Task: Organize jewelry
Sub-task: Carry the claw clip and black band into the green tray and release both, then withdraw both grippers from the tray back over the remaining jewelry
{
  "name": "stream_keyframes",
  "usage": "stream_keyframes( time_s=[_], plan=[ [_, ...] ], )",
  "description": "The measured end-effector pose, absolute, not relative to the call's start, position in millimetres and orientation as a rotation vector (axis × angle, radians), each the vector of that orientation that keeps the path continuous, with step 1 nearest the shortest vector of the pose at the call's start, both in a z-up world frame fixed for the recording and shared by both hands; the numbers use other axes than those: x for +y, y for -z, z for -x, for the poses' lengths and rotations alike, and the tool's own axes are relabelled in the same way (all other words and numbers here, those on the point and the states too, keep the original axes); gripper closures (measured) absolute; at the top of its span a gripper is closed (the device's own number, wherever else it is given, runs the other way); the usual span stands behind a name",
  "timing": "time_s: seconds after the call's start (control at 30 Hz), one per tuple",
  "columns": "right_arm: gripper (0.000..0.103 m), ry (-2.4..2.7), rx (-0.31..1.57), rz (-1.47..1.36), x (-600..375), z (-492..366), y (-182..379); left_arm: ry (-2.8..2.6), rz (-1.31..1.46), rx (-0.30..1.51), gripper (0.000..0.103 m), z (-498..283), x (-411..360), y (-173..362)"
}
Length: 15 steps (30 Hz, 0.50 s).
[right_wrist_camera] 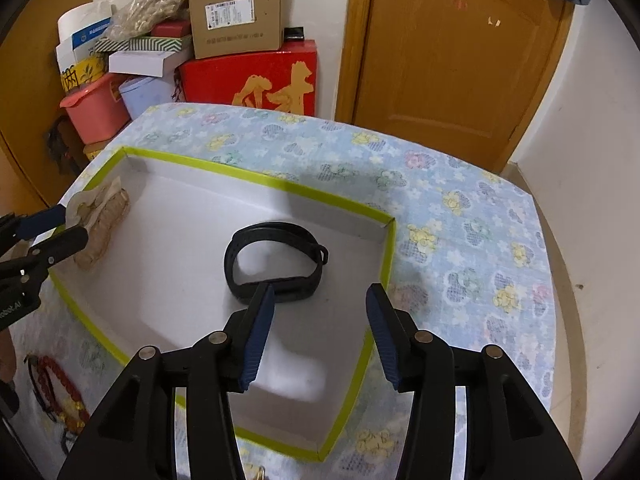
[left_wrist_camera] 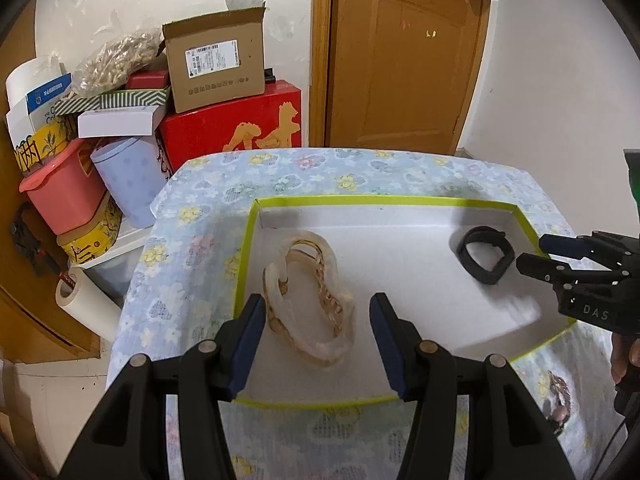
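A shallow white box with a lime-green rim (left_wrist_camera: 360, 199) (right_wrist_camera: 256, 178) lies on the floral tablecloth. Inside it on the left lies a gold chain bracelet in a clear plastic bag (left_wrist_camera: 310, 300) (right_wrist_camera: 102, 224). On the right lies a black wristband (left_wrist_camera: 486, 254) (right_wrist_camera: 276, 262). My left gripper (left_wrist_camera: 318, 344) is open, its fingers on either side of the bagged bracelet's near end. My right gripper (right_wrist_camera: 320, 336) is open just short of the wristband; it also shows in the left wrist view (left_wrist_camera: 532, 252). A red bead bracelet (right_wrist_camera: 60, 388) lies on the cloth outside the box.
The table with the floral cloth (left_wrist_camera: 320, 172) stands by a wooden door (left_wrist_camera: 404, 56). Stacked boxes, a red box (left_wrist_camera: 236, 128), a pink bin (left_wrist_camera: 60, 192) and a tape roll (left_wrist_camera: 80, 300) crowd the left side beyond the table.
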State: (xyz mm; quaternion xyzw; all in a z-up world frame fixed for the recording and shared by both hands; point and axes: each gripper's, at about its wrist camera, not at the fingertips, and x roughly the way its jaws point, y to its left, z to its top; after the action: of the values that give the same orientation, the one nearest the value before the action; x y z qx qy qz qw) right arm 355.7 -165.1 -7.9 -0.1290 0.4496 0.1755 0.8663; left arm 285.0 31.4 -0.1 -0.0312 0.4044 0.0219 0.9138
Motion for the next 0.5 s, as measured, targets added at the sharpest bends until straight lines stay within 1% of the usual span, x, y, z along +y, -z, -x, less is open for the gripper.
stream_keyframes(
  time_s=[0.2, 0.33, 0.5],
  plan=[
    [0.054, -0.376, 0.885, 0.217, -182.2, -329.5, -13.5, -0.036, 0.079, 0.788, 0.047, -259.4, 31.5, -18.3],
    [0.054, -0.4, 0.846, 0.16, -197.1, -298.0, -29.6, -0.029, 0.087, 0.762, 0.047, -231.6, 30.9, -28.8],
    [0.054, -0.415, 0.815, 0.114, -212.5, -250.7, -35.2, -0.013, 0.078, 0.747, 0.047, -190.4, 25.8, -33.5]
  ],
)
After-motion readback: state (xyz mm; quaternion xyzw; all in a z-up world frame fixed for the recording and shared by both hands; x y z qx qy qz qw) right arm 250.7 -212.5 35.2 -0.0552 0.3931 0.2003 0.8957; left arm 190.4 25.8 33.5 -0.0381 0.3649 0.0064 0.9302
